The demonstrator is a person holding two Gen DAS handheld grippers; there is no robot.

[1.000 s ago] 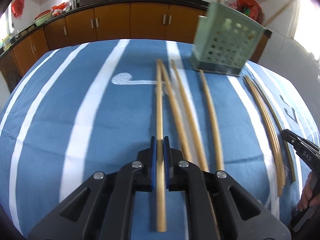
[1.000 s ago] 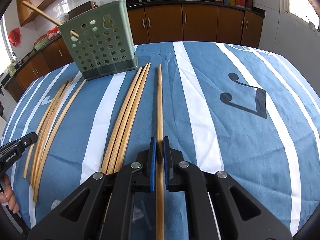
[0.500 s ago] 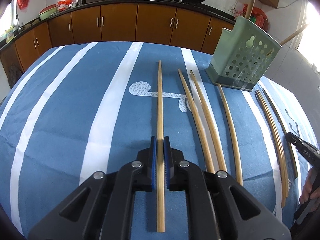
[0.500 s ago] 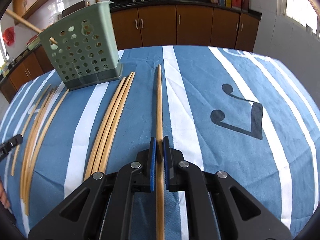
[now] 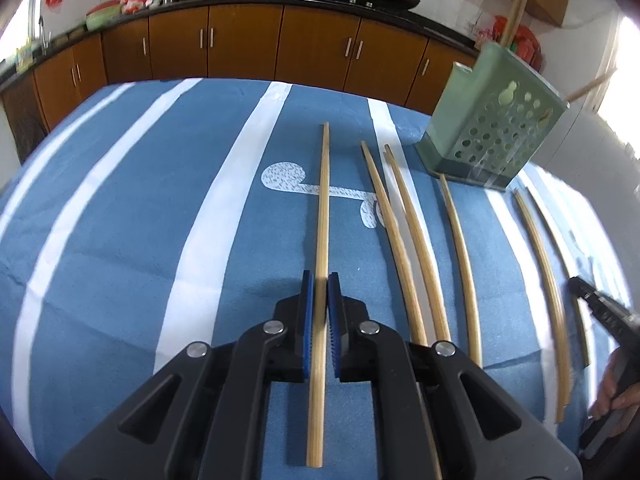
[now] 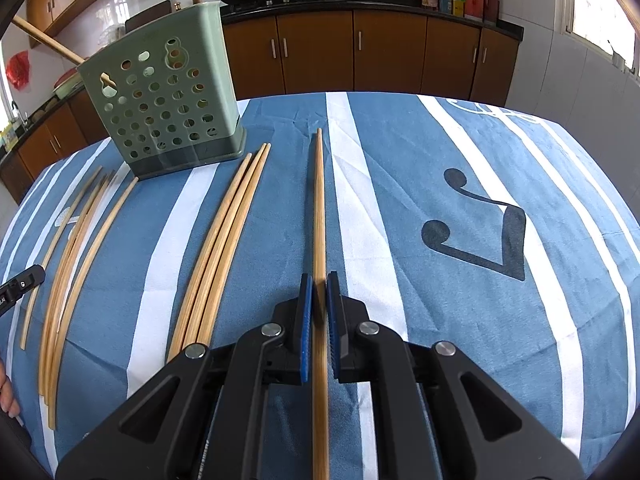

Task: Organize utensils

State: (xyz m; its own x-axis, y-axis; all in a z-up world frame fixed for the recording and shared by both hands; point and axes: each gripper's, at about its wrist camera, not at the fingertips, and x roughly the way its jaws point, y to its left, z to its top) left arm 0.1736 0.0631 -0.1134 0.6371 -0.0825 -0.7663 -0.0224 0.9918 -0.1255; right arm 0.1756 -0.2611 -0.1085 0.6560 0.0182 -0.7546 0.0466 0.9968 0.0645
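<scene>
My left gripper [image 5: 320, 286] is shut on a long bamboo chopstick [image 5: 323, 200] and holds it above the blue striped cloth. My right gripper [image 6: 319, 286] is shut on another bamboo chopstick [image 6: 319, 208], also held off the cloth. A green perforated utensil holder [image 5: 488, 120] stands at the far right in the left wrist view and at the far left in the right wrist view [image 6: 164, 92], with two sticks poking out of it. Several loose chopsticks [image 5: 404, 236] lie on the cloth between the grippers; they also show in the right wrist view [image 6: 224, 240].
The table carries a blue cloth with white stripes [image 6: 480, 184]. Brown kitchen cabinets [image 5: 248, 40] and a counter with woks run behind the table. The right gripper's tip [image 5: 596, 308] shows at the left view's right edge.
Both grippers have lifted their chopsticks off the cloth and swung: the holder has shifted right in the left view and left in the right view.
</scene>
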